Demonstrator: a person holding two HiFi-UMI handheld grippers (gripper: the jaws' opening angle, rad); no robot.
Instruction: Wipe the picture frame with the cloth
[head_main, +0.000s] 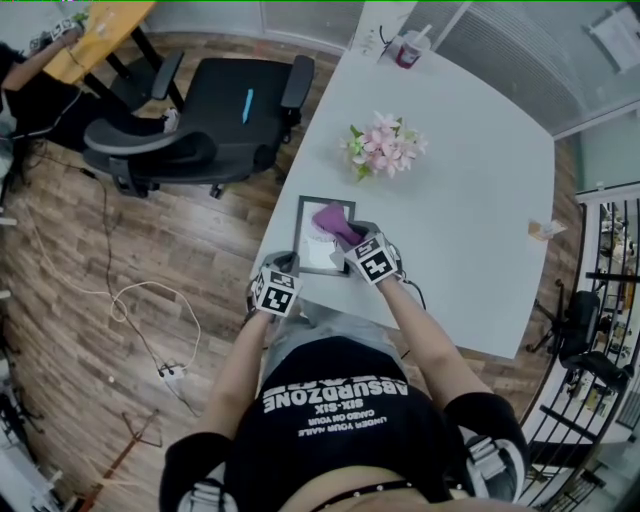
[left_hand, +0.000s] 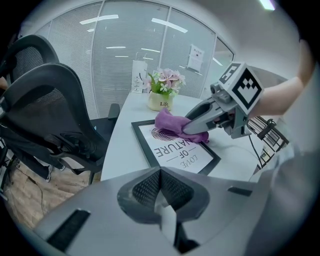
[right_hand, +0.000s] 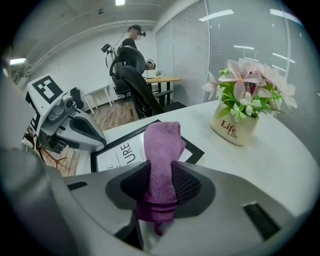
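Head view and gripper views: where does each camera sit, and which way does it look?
Head view: on the person's head, looking steeply down at the table and picture frame; forearms and black shirt show.
Left gripper view: on the left gripper, looking over its shut jaws at the picture frame, flowers and right gripper.
Right gripper view: on the right gripper, looking over jaws shut on the purple cloth toward the flowers.
Shared: both gripper views show the picture frame.
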